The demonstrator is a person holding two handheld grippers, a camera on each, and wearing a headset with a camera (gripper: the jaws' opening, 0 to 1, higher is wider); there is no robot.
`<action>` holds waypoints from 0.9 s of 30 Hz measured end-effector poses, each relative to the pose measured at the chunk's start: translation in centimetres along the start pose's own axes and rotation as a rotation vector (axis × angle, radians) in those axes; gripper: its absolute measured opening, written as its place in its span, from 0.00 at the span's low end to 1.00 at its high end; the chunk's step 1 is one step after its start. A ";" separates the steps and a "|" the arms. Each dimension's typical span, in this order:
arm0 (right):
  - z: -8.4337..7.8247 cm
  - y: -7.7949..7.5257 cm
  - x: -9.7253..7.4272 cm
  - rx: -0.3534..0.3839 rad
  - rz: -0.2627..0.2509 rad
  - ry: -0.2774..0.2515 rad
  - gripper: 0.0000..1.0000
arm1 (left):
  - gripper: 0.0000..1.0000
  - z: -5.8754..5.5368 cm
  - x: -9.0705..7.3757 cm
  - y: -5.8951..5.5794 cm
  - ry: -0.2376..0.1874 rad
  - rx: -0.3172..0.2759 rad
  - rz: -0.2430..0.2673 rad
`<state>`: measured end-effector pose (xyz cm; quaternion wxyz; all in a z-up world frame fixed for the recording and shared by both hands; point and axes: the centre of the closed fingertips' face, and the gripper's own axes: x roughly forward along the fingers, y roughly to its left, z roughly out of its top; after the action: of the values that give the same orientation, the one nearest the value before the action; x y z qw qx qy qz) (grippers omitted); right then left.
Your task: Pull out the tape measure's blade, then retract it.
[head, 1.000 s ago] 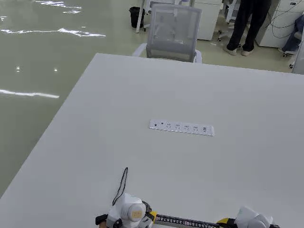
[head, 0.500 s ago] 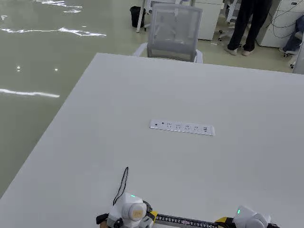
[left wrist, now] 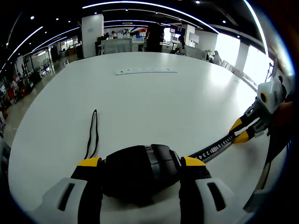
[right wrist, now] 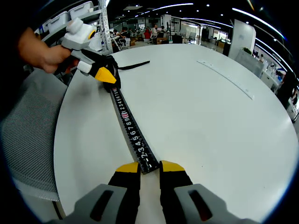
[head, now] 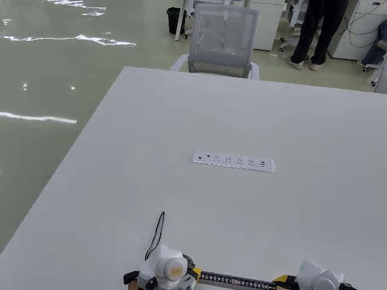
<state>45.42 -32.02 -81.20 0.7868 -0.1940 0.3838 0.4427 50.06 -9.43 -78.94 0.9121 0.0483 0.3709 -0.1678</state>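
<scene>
The black tape measure case (left wrist: 140, 179) sits between the yellow-tipped jaws of my left gripper (left wrist: 140, 163), which is shut on it. Its black blade (right wrist: 131, 133) with white numbers runs out low over the white table (head: 199, 115) to my right gripper (right wrist: 149, 167), shut on the blade's end. In the head view the left gripper (head: 188, 277), the blade (head: 236, 281) and the right gripper (head: 284, 281) line up along the bottom edge. The case's black wrist strap (left wrist: 92, 133) lies slack on the table.
A white power strip (head: 233, 162) lies flat at the table's middle. A grey mesh chair (head: 221, 42) stands at the far edge, and a person's legs (head: 314, 30) show beyond it. A mesh chair back (right wrist: 28, 135) is close by the near edge.
</scene>
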 end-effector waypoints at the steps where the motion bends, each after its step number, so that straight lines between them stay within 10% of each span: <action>1: 0.0 0.0 0.1 0.000 0.000 0.000 0.14 | 0.63 0.0 0.0 0.0 0.000 0.000 0.000; 27: 0.7 0.2 0.8 -0.011 0.014 -0.005 0.14 | 0.64 0.0 0.1 0.0 -0.005 -0.003 -0.005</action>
<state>45.80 -30.97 -81.36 0.7836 -0.1945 0.3809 0.4506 50.14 -9.45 -78.97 0.9127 0.0454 0.3690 -0.1695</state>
